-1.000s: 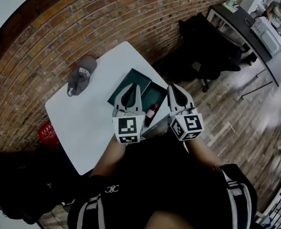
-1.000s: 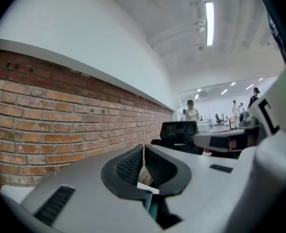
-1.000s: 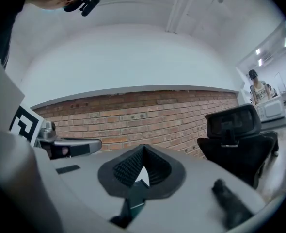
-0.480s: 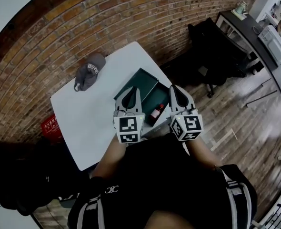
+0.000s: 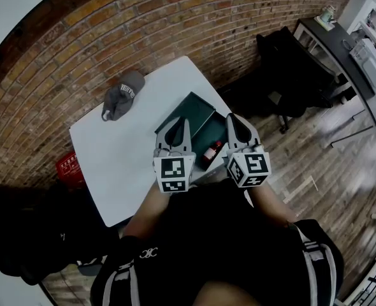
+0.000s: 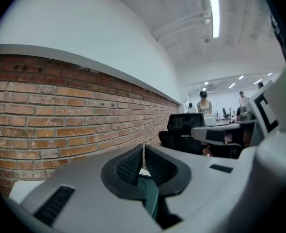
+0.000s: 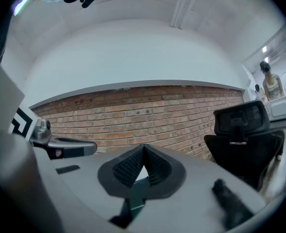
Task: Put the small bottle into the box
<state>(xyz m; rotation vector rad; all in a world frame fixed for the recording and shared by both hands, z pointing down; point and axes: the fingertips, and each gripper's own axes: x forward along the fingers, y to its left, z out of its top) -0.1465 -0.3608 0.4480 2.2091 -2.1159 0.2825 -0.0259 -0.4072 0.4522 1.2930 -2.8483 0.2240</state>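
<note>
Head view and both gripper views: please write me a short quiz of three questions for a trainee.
1. True or false: the cap lies on the table, apart from the green box.
2. The left hand-held gripper and the right hand-held gripper are: A wide open; B shut, empty; C one open, one shut.
3. What shows between them in the head view?
Key: 1 true; 2 B; 3 the small bottle.

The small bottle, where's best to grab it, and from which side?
Take the small bottle across the middle of its body, straight down from above. It seems to lie on its side at the near end of the green box, so a grip closing across its narrow width should seat well.
</note>
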